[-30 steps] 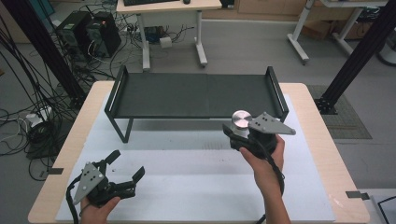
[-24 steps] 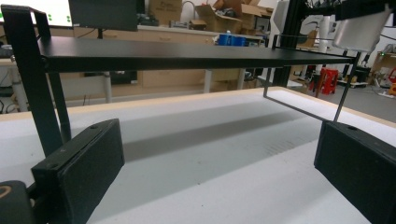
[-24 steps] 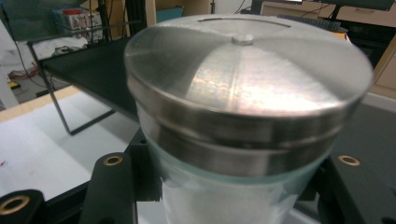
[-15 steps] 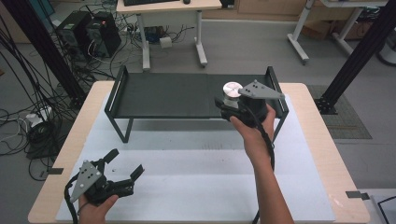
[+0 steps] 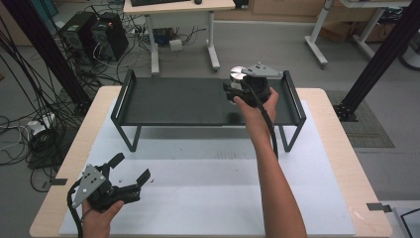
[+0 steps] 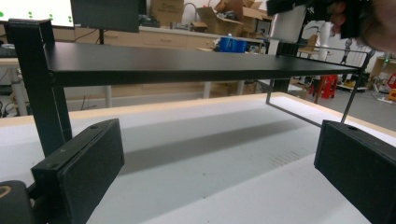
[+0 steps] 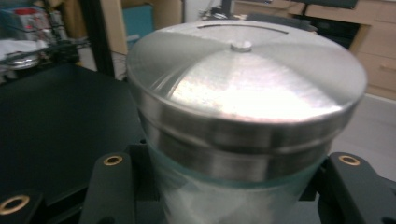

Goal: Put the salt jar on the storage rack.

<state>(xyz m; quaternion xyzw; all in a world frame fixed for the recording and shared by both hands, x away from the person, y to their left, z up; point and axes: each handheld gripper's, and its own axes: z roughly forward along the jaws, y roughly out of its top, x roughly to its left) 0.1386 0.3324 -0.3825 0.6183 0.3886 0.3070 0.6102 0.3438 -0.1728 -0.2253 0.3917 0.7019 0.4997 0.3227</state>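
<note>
A glass jar with a round silver metal lid (image 5: pixel 238 75) (image 7: pixel 243 93) is held over the right part of the black shelf (image 5: pixel 188 101). My right gripper (image 5: pixel 236 89) is shut on the jar's glass body, with a jaw on each side in the right gripper view. My left gripper (image 5: pixel 130 169) rests low near the table's front left corner, jaws wide apart with nothing between them. In the left gripper view the shelf (image 6: pixel 187 65) stands ahead, with the white mat (image 6: pixel 210 177) under it.
A white mat (image 5: pixel 208 198) covers the wooden table (image 5: pixel 341 148). The shelf has raised end rails (image 5: pixel 293 94) and thin legs. Behind the table are desks, computer towers and tangled cables on the floor.
My right gripper has carried the jar up and forward from the mat's right side to above the shelf's right part. The left gripper has stayed in place.
</note>
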